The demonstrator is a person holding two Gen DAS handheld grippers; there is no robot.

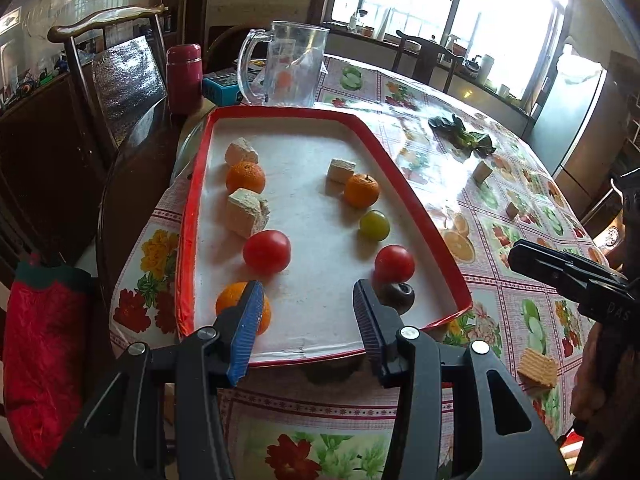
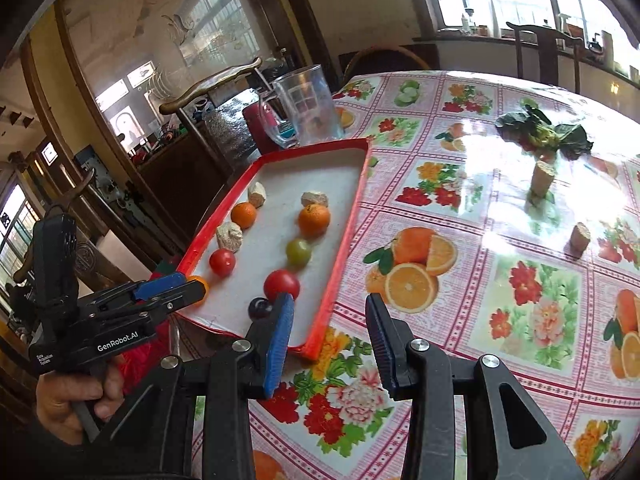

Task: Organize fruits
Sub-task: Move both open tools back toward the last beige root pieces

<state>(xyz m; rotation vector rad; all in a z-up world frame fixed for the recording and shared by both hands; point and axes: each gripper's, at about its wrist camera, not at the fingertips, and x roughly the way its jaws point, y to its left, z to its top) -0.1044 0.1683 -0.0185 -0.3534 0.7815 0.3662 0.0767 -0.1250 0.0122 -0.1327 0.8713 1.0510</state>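
Note:
A white tray with a red rim (image 1: 400, 184) holds two rows of fruit and several pale blocks (image 1: 246, 212). In the left row lie an orange (image 1: 245, 177), a tomato (image 1: 267, 251) and a second orange (image 1: 236, 300), half hidden by my left finger. An orange (image 1: 361, 190), a green fruit (image 1: 374, 225), a tomato (image 1: 394, 264) and a small dark fruit (image 1: 396, 296) make the right row. My left gripper (image 1: 307, 292) stands open over the tray's near end, holding nothing. My right gripper (image 2: 329, 304) is open and bare above the tray's right rim (image 2: 344, 240), beside the dark fruit (image 2: 260, 308).
A clear jug (image 1: 284, 64), a maroon flask (image 1: 184, 78) and a blue box (image 1: 222, 88) stand behind the tray. Leafy greens (image 2: 544, 132), two cork-like pieces (image 2: 542, 174) and a wafer (image 1: 536, 368) lie on the flowered tablecloth. A chair (image 1: 108, 60) stands at the left.

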